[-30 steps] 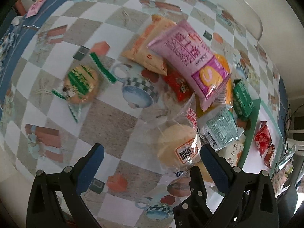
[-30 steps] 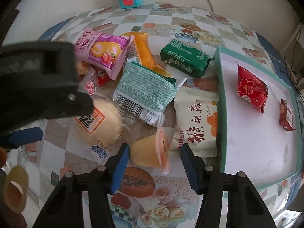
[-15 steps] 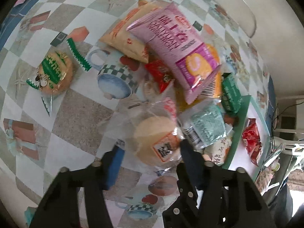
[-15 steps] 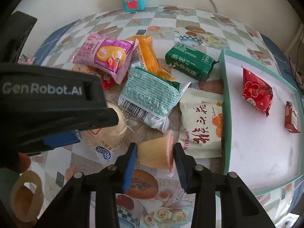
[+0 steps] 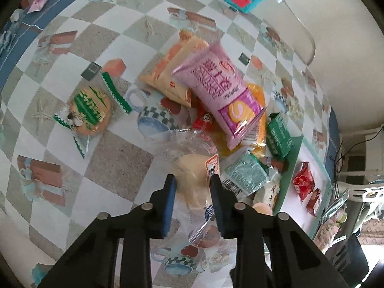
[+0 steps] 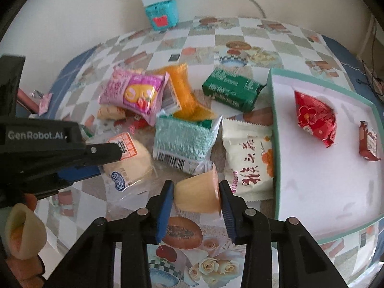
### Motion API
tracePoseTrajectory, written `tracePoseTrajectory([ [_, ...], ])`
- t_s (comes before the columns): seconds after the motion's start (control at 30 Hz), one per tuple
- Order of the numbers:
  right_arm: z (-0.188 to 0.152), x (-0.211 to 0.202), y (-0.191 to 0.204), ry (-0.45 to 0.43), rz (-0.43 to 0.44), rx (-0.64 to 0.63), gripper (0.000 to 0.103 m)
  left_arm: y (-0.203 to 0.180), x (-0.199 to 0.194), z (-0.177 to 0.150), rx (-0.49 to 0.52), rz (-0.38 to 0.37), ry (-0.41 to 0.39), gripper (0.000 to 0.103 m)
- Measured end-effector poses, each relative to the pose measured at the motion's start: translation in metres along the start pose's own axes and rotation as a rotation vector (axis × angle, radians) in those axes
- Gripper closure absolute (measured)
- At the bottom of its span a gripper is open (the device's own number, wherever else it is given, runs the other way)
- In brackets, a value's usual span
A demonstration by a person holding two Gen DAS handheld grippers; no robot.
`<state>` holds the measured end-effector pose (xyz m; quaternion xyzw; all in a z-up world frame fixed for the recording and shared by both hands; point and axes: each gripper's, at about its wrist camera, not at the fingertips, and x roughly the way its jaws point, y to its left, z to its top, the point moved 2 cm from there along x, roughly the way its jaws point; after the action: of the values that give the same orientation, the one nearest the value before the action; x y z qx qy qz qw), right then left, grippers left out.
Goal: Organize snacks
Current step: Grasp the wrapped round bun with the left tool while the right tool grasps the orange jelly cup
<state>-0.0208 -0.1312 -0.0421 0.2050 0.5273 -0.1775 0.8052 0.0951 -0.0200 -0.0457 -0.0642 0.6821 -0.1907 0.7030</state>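
My left gripper (image 5: 193, 180) points steeply down, its jaws closing on a pale round bun in a clear wrapper (image 5: 189, 165), and the blue pads press its sides. From the right wrist view the same left gripper (image 6: 115, 152) comes in from the left over the bun (image 6: 136, 163). My right gripper (image 6: 195, 187) is shut on a small orange jelly cup (image 6: 196, 195) lying on its side. The pile behind holds a pink packet (image 6: 132, 93), a dark green packet (image 6: 232, 91), a mint-green packet (image 6: 184, 141) and a white packet (image 6: 247, 160).
A teal-rimmed white tray (image 6: 276, 144) on the right holds two red packets (image 6: 314, 117). A round cookie with a green label (image 5: 90, 108) lies apart on the left. At the wall stands a teal box (image 6: 162, 12) with a cable. A person's hand (image 6: 24, 230) shows at lower left.
The left jaws went from wide open to pressing on the wrapped bun. The right jaws narrowed onto the jelly cup. Both views tilted slightly.
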Motion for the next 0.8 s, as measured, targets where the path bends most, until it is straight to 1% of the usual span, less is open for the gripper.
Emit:
tracePoseTrajectory([
  [0.07,0.002,-0.003,-0.001,-0.01,0.003,0.006,0.063,0.002,0.0,-0.001,0.0,0.001,-0.008,0.077],
  [0.2,0.002,-0.005,-0.001,-0.009,0.001,0.011,0.063,0.009,0.0,-0.001,-0.004,0.008,-0.003,0.078],
  [0.23,0.002,-0.004,-0.002,-0.004,0.002,0.012,0.063,0.005,0.007,0.0,-0.001,0.015,-0.003,0.078],
  [0.3,0.002,0.0,-0.004,0.008,0.003,0.015,0.063,0.005,0.01,0.001,0.007,0.022,0.0,0.077],
  [0.37,0.001,0.002,-0.005,0.016,0.003,0.015,0.063,0.005,0.014,0.001,0.011,0.016,0.009,0.074],
  [0.4,0.001,0.003,-0.006,0.019,0.003,0.015,0.063,0.004,0.017,0.001,0.009,0.014,0.017,0.067],
  [0.43,0.0,0.004,-0.006,0.021,0.005,0.017,0.063,0.004,0.02,0.001,0.006,0.012,0.022,0.052],
  [0.5,0.0,0.006,-0.007,0.028,0.01,0.02,0.063,0.004,0.024,0.001,-0.001,0.004,0.035,0.04],
  [0.63,0.0,0.011,-0.007,0.047,0.007,0.019,0.063,-0.003,0.027,0.002,0.024,0.009,0.025,0.039],
  [0.7,-0.001,0.015,-0.006,0.057,0.002,0.012,0.063,-0.008,0.03,0.001,0.042,0.028,0.022,0.038],
  [0.8,-0.002,0.017,-0.005,0.061,-0.004,0.001,0.063,-0.013,0.038,0.0,0.07,0.061,0.036,0.038],
])
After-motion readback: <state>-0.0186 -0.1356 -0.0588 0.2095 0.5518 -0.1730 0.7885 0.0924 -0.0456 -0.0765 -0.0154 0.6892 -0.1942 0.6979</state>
